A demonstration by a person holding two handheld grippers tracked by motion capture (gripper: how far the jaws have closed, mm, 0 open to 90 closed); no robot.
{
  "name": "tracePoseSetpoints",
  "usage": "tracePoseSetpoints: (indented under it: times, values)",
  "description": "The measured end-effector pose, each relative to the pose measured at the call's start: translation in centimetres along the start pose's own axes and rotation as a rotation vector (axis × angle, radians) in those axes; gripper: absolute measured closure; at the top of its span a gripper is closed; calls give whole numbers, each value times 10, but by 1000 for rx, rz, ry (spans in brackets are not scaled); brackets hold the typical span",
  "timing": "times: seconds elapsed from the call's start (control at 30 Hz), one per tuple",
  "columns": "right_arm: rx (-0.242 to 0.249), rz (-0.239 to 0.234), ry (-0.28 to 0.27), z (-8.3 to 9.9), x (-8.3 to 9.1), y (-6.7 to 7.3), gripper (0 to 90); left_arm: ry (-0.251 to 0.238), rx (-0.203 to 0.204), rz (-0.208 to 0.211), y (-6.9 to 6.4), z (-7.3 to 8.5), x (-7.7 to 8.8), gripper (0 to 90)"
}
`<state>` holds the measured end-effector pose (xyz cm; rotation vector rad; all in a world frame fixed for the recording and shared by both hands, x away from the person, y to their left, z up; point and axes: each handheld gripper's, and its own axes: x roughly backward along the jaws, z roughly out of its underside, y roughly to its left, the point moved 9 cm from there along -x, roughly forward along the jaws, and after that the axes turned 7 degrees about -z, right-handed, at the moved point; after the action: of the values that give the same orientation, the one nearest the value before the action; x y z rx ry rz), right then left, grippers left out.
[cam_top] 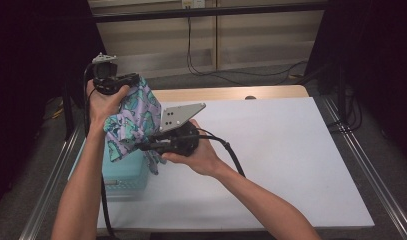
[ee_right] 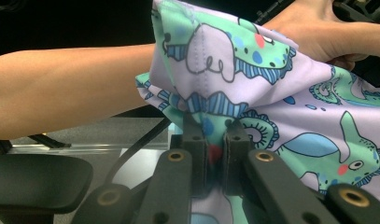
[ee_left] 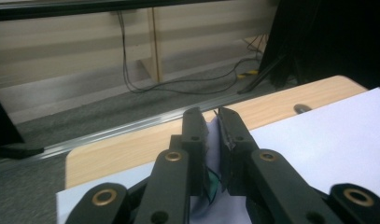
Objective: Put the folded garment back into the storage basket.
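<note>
A lilac cloth with green dinosaur prints hangs in the air between both hands, above the table's left side. My left gripper is shut on its upper edge; in the left gripper view a sliver of the cloth sits pinched between the black jaws at my left gripper. My right gripper is shut on the cloth's lower part, grey plate on top. In the right gripper view the cloth spreads above my right gripper, whose jaws clamp a fold.
A pale blue basket stands on the white table cover under the cloth, at the left edge. Bare wood shows along the far edge. Cables lie on the floor behind, and metal rails flank the table.
</note>
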<state>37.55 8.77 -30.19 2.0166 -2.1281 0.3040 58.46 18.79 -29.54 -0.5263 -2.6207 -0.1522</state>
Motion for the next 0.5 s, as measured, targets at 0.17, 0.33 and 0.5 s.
tracePoseSetpoints:
  times: [0.17,0.33,0.5]
  values:
    - [2,-9,-4,-4,-8,0,839,-4,13,-8,9,0,5,822]
    - [1,-17,-11,-8,-16,1,840,1,-3,-24,18,2,9,822]
    - [6,-26,-7,-12,-25,-1,840,9,-6,-33,28,4,11,822]
